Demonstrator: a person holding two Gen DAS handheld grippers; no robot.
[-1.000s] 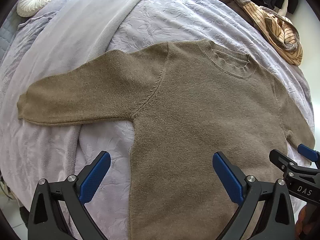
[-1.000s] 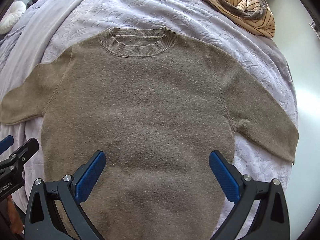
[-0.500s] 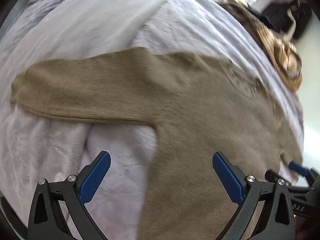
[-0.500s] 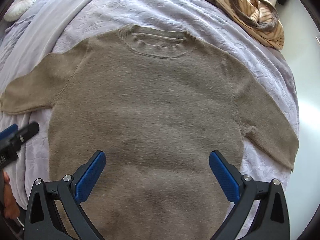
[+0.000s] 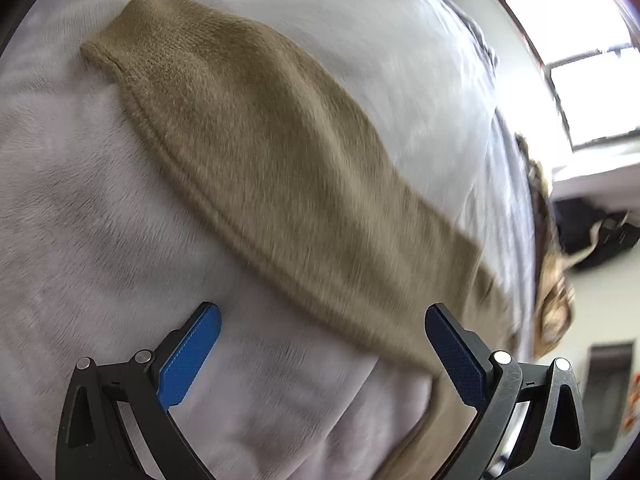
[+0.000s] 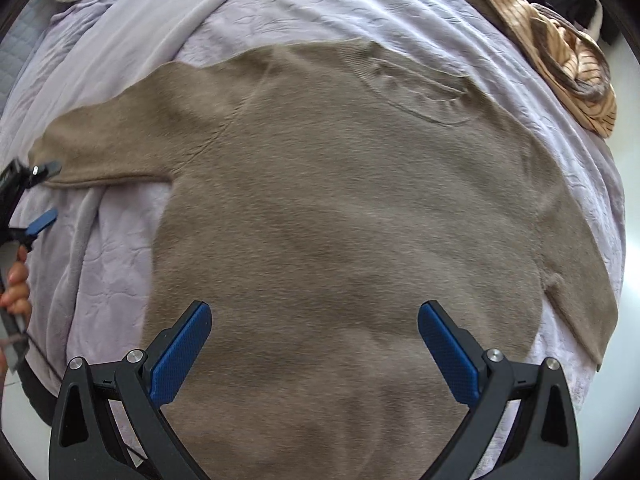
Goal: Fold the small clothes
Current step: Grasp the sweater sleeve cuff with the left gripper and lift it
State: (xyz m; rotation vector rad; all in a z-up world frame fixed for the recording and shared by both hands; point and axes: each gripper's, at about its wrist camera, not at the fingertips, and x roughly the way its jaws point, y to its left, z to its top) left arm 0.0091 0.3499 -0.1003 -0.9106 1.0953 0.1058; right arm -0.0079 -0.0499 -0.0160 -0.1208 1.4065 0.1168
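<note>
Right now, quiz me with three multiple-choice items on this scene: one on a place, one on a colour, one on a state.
1. Where does the striped garment lie?
A. past the sweater's collar, at the far right of the bed
B. on the left sleeve
C. between the right gripper's jaws

2. What colour is the sweater?
A. navy
B. olive-brown
C. white

3. How do the left gripper jaws stand?
A. shut on the cuff
B. shut on the bedspread
C. open, holding nothing

Answers:
1. A, since in the right wrist view it is bunched beyond the collar near the bed's edge.
2. B, as the knit reads olive-brown against the lilac bedspread.
3. C, because the blue pads stand wide apart, near the left sleeve.
</note>
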